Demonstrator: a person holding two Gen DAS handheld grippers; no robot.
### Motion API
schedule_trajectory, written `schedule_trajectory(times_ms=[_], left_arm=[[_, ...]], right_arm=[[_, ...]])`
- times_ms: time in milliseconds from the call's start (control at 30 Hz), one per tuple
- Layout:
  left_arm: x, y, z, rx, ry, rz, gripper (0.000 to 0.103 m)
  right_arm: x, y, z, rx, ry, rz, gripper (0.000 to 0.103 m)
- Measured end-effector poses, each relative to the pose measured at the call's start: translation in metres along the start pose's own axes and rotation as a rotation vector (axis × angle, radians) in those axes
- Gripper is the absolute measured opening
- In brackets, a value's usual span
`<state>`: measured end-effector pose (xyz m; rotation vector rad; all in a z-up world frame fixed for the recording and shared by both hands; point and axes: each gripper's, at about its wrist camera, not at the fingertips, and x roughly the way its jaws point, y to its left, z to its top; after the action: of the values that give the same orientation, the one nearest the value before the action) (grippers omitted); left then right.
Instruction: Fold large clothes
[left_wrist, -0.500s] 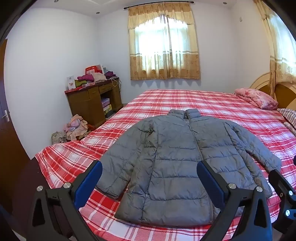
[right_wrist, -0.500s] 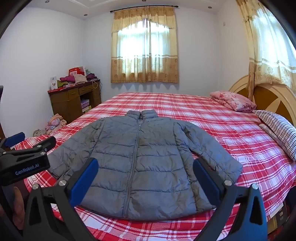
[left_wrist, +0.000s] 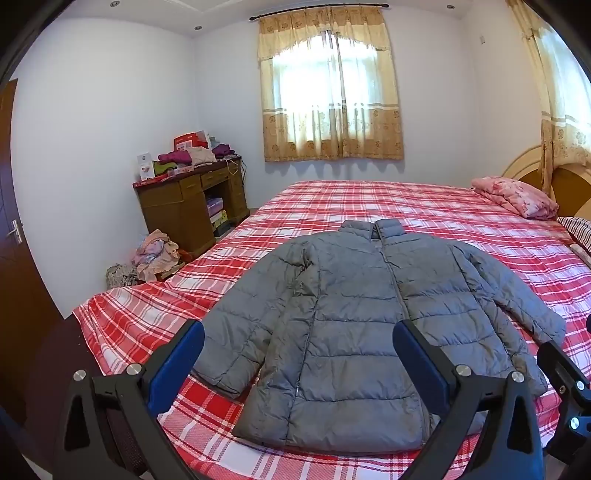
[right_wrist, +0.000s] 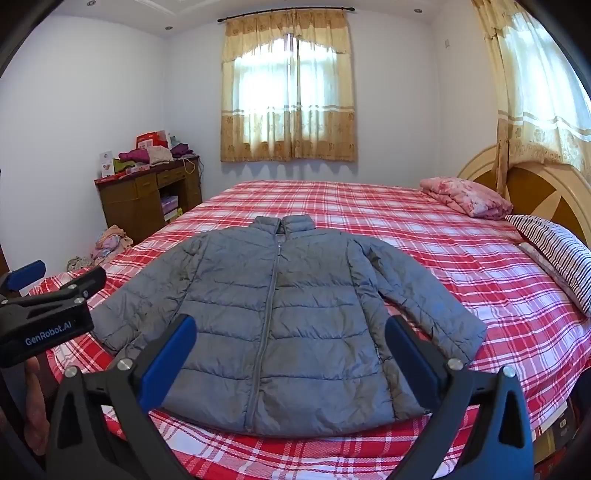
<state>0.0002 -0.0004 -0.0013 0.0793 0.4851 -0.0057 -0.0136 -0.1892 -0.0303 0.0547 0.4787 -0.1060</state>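
From my left gripper (left_wrist: 297, 354) I look down its two blue-padded fingers (left_wrist: 177, 362), spread wide with nothing between them. Beyond them a grey puffer jacket (left_wrist: 354, 325) lies flat and zipped on the bed (left_wrist: 424, 206), collar away from me, both sleeves angled outward over the red plaid sheet. A folded pink quilt (left_wrist: 517, 197) sits near the headboard. Against the left wall stands a brown bench (left_wrist: 184, 206) piled with clothes and boxes. The right gripper (left_wrist: 569, 384) pokes in at the frame's right edge.
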Motion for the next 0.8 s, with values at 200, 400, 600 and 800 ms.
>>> schedule_trajectory(times_ms=[200,400,600,800], left_arm=[[0.0015,0.0015,0.0008,-0.005,0.002,0.003,0.102],[0.0027,-0.0006,0.0008,-0.001,0.006,0.008,0.102],[0.0036,0.0005,0.0006,-0.001,0.007,0.007,0.102],[0.0049,0.0032,-0.0012,-0.003,0.014,0.003,0.102]], right_arm=[[0.0013,0.0018,-0.0012,0.003,0.006,0.003,0.103],[0.0027,0.0017,-0.003,0.004,0.006,0.0,0.103],[0.0022,0.002,-0.0016,0.0,0.01,0.002,0.103],[0.0039,0.0013,-0.003,0.004,0.014,0.003,0.103]])
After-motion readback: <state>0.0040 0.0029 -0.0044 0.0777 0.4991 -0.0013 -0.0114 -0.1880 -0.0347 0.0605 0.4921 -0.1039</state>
